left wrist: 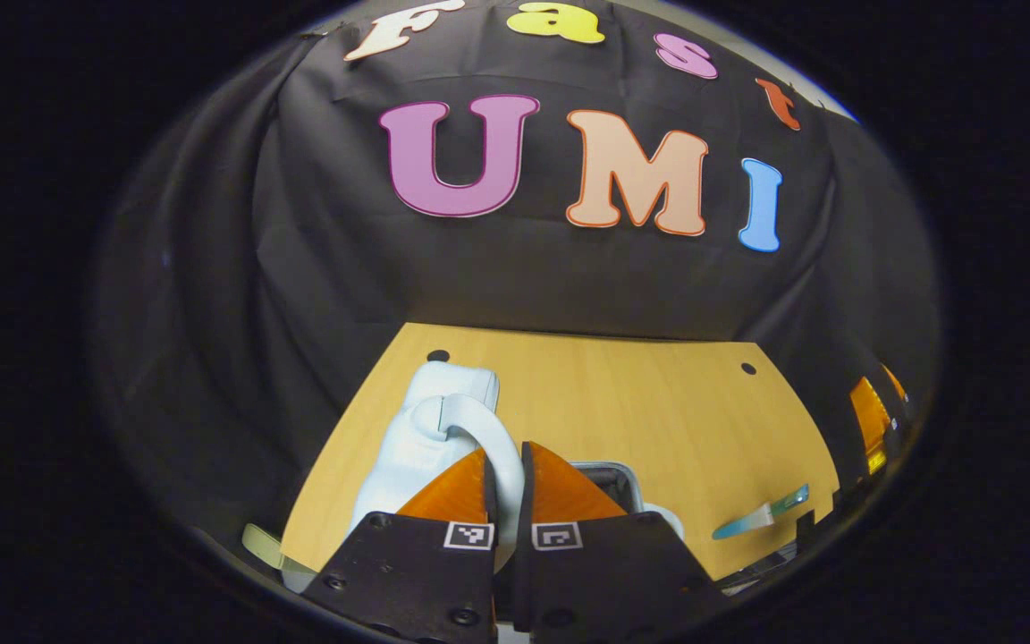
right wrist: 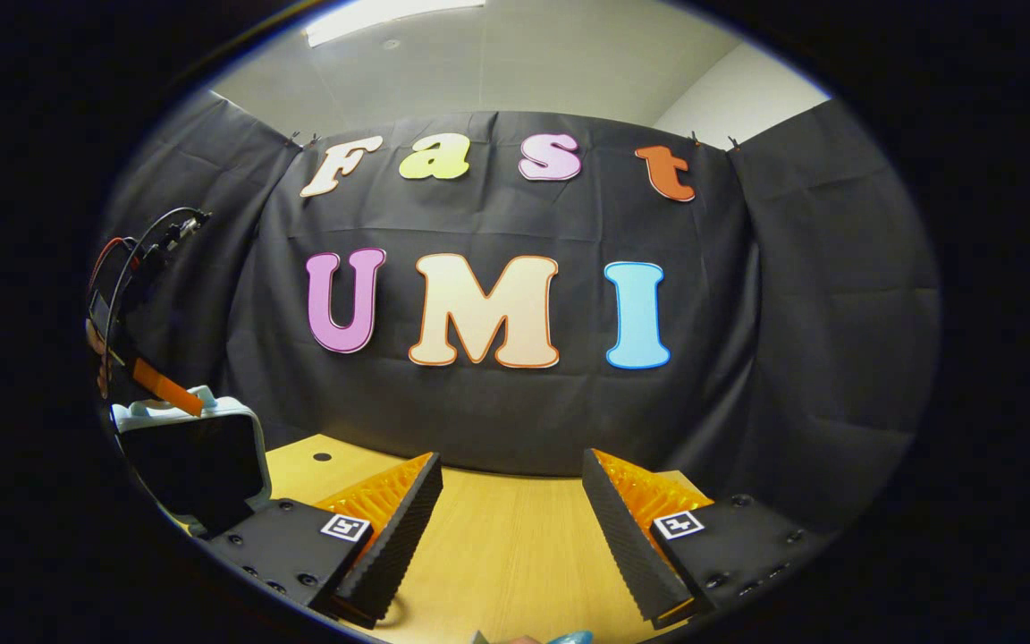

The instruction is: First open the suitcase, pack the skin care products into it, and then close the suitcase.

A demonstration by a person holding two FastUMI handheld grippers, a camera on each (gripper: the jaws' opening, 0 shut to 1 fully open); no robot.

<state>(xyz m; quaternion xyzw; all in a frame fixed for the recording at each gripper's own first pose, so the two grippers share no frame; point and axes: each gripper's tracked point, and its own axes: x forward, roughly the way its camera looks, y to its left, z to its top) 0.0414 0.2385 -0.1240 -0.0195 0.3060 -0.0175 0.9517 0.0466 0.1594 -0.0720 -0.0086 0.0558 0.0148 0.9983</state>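
Two hand-held grippers here. Left hand-held gripper (left wrist: 506, 474) is pinched tight on the suitcase's handle (left wrist: 479, 425); the suitcase (left wrist: 408, 447) sits right in front of it on the tabletop (left wrist: 640, 402). Right hand-held gripper (right wrist: 510, 501) hangs wide open, gripping nothing, with the suitcase lid (right wrist: 198, 456) raised off to its left.

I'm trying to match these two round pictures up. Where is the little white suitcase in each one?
Left gripper view: suitcase low and left of centre, its handle pinched in the left gripper.
Right gripper view: suitcase at the far left edge, lid raised, dark inside facing us, the left gripper on top.
Shared landmark: the wooden table under it.
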